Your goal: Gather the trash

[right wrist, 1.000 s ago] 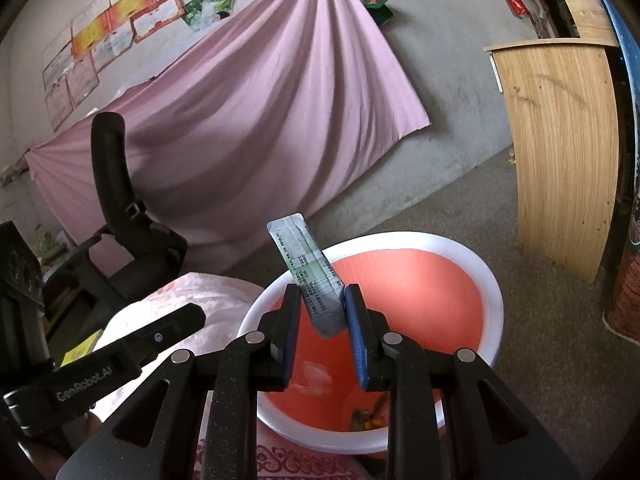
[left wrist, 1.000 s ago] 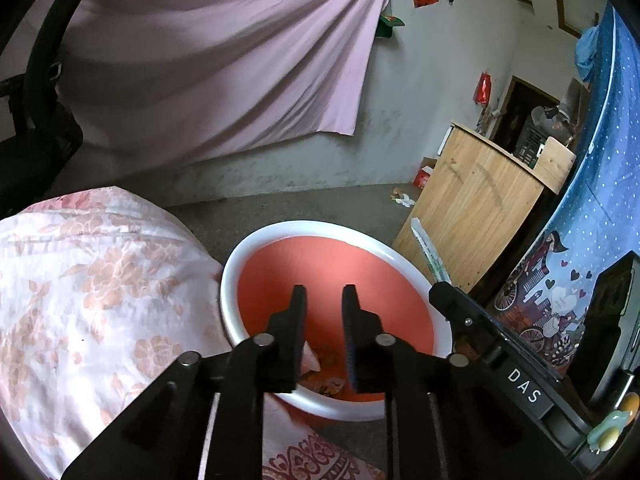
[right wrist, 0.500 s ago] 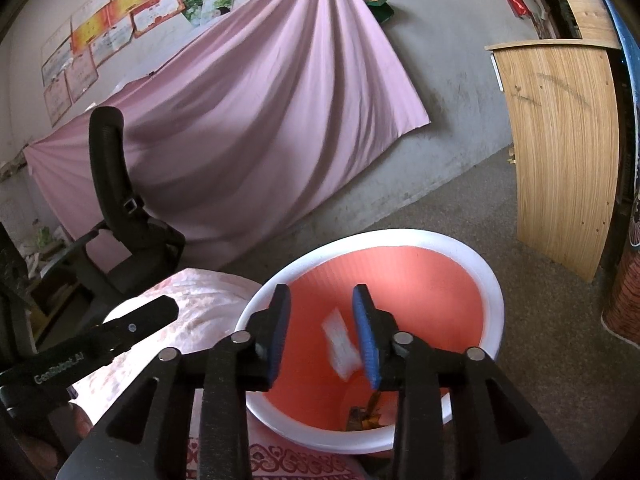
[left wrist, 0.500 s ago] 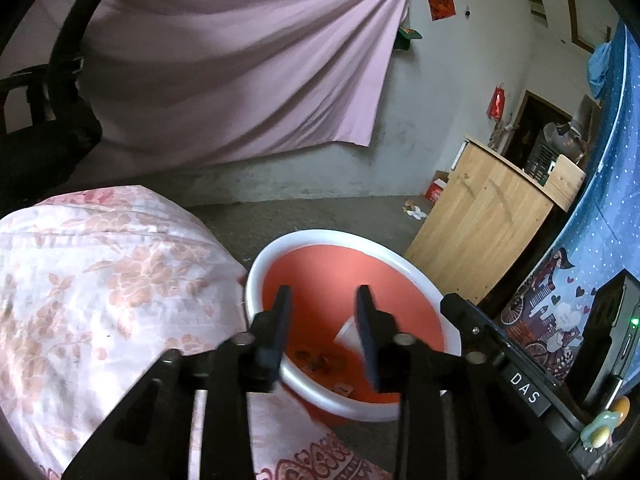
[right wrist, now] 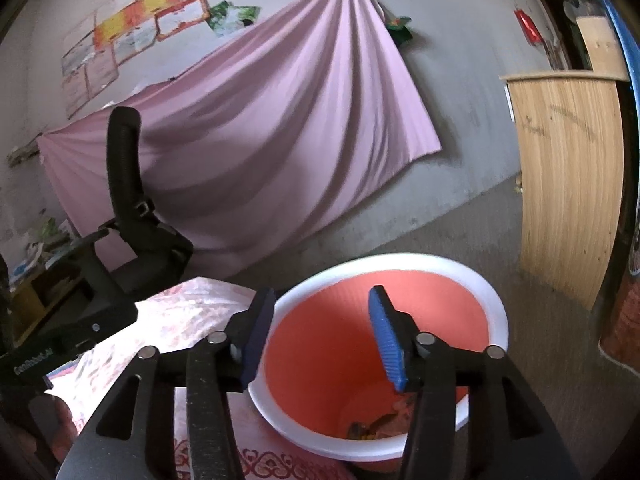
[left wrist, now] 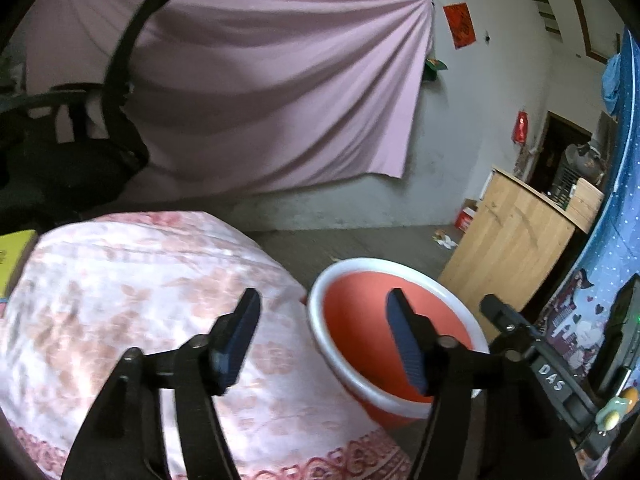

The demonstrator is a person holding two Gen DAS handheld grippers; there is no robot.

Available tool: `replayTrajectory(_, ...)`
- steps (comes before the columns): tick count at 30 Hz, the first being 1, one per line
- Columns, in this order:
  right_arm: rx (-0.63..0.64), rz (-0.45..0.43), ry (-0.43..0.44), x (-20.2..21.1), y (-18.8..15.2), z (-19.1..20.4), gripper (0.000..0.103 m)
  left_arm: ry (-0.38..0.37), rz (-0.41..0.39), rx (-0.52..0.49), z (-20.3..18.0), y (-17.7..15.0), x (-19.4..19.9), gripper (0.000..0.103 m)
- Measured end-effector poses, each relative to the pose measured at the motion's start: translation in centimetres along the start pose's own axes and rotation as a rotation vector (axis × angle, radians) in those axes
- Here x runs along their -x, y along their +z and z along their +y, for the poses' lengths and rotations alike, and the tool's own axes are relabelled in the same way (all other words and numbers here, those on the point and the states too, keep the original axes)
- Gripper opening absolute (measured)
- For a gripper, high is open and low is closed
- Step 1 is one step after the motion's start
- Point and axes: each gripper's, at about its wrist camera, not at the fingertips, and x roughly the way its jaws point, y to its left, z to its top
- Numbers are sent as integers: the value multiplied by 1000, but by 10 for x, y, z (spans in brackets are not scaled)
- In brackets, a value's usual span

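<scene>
A red trash bin with a white rim (left wrist: 400, 272) (right wrist: 492, 292) stands on the floor beside the table. Scraps of trash (right wrist: 376, 426) lie at its bottom in the right wrist view. My left gripper (left wrist: 322, 334) is open and empty, above the table's edge and the bin's left rim. My right gripper (right wrist: 322, 330) is open and empty, held over the bin's mouth. The right gripper's body (left wrist: 536, 360) shows at the right in the left wrist view; the left gripper's body (right wrist: 68, 340) shows at the left in the right wrist view.
The table under a pink floral cloth (left wrist: 132, 288) (right wrist: 176, 320) lies left of the bin. A black office chair (right wrist: 132, 216) stands behind it. A wooden cabinet (left wrist: 516, 236) (right wrist: 568, 176) is at the right. A yellow book (left wrist: 14, 256) lies at the table's far left.
My right gripper opened and dropped the white-green wrapper into the bin. My left gripper opened wide and drew back to the left, off the bin and over the table's edge.
</scene>
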Motion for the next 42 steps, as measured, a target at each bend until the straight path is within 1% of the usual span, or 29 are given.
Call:
replayTrajectory(1,11,-9,1,1,0,3,51,13,-11,1,2,-1,2,78)
replayTrajectory(2,22,-15,2,2,0,6,54,30,-33,2,6,-1,9,89)
replayTrajectory(3,34,-21,2,3,0,9,59,49,-57,6,10,-2,14,94)
replayTrajectory(4,47,-33,0,5,0,13,75,65,-78,8,12,-3,18,99)
replayTrajectory(5,52,-44,-1,7,-1,15,86,83,-105,11,15,-4,23,99)
replayTrajectory(6,57,-61,3,10,-1,17,86,100,-131,15,19,-5,29,99)
replayTrajectory(9,78,-96,21,16,0,26,92,135,-158,17,27,-10,39,99)
replayTrajectory(10,88,-110,24,18,0,29,99,150,-167,13,29,-12,43,99)
replayTrajectory(11,97,-122,27,21,-1,32,103,161,-174,7,31,-14,47,99)
replayTrajectory(15,129,-173,46,30,-1,45,103,197,-212,-19,37,-19,62,100)
replayTrajectory(19,155,-203,78,37,-2,59,103,221,-246,-41,45,-24,79,100)
replayTrajectory(23,179,-228,86,44,-6,73,103,249,-273,-50,51,-30,98,100)
replayTrajectory(32,230,-264,109,59,-15,103,103,297,-298,-39,72,-42,130,100)
replayTrajectory(42,258,-289,134,90,-36,121,103,340,-311,-29,81,-73,170,100)
